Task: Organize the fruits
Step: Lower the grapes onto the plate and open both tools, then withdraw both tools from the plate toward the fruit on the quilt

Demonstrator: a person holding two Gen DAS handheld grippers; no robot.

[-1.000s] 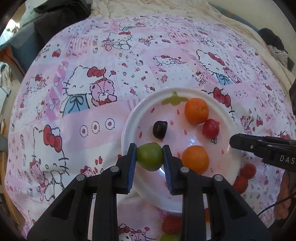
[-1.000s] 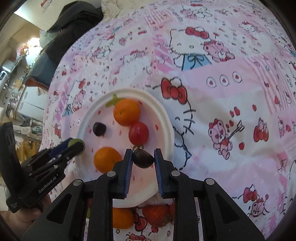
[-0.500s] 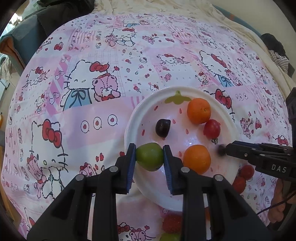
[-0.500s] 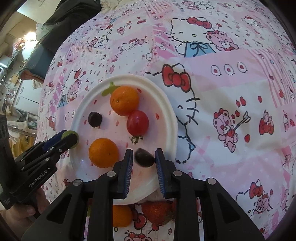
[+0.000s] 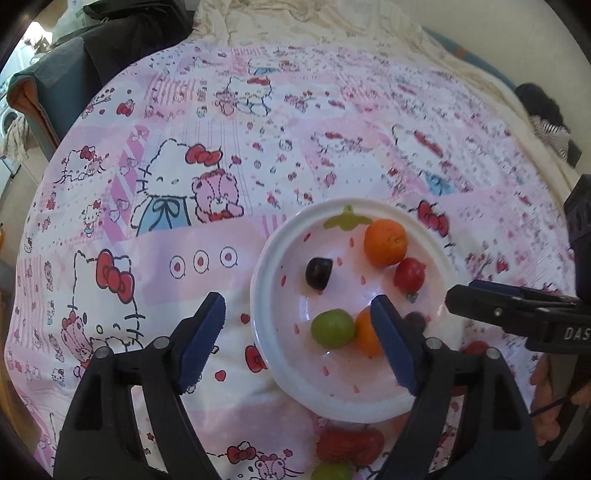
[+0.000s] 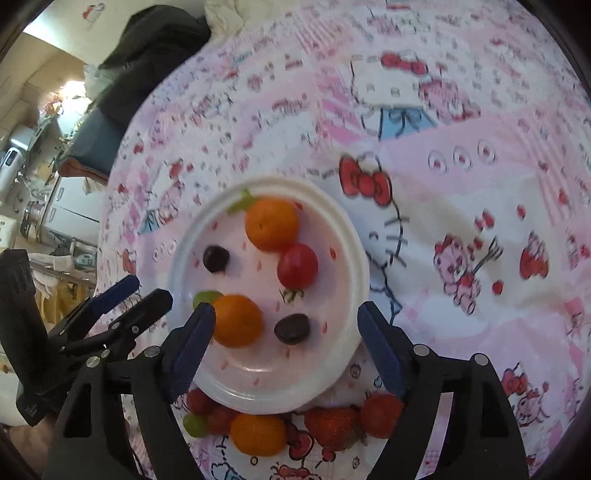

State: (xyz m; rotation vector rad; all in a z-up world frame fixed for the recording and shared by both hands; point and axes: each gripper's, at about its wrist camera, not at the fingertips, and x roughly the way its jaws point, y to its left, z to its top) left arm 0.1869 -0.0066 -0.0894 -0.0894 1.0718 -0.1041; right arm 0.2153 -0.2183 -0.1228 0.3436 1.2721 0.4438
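Observation:
A white plate (image 5: 266,266) (image 6: 354,236) lies on the Hello Kitty cloth. It holds a green grape (image 5: 332,328), two oranges (image 5: 385,242) (image 6: 238,320), a red tomato (image 5: 409,275) (image 6: 297,266) and two dark grapes (image 5: 318,272) (image 6: 292,328). My left gripper (image 5: 299,339) is open and empty over the plate's left part, with the green grape lying between its jaws. My right gripper (image 6: 286,343) is open and empty above the plate's near side, over the dark grape. Each gripper shows in the other's view (image 5: 517,314) (image 6: 122,314).
Loose fruit lies on the cloth just in front of the plate: strawberries (image 6: 332,428) (image 5: 349,445), an orange (image 6: 258,434), green grapes (image 6: 195,424) (image 5: 330,472). Dark clothing (image 5: 129,33) and furniture stand at the far left past the cloth's edge.
Both grippers opened wide. The left one let go of the green grape onto the plate beside the orange; the right one let go of the dark grape onto the plate.

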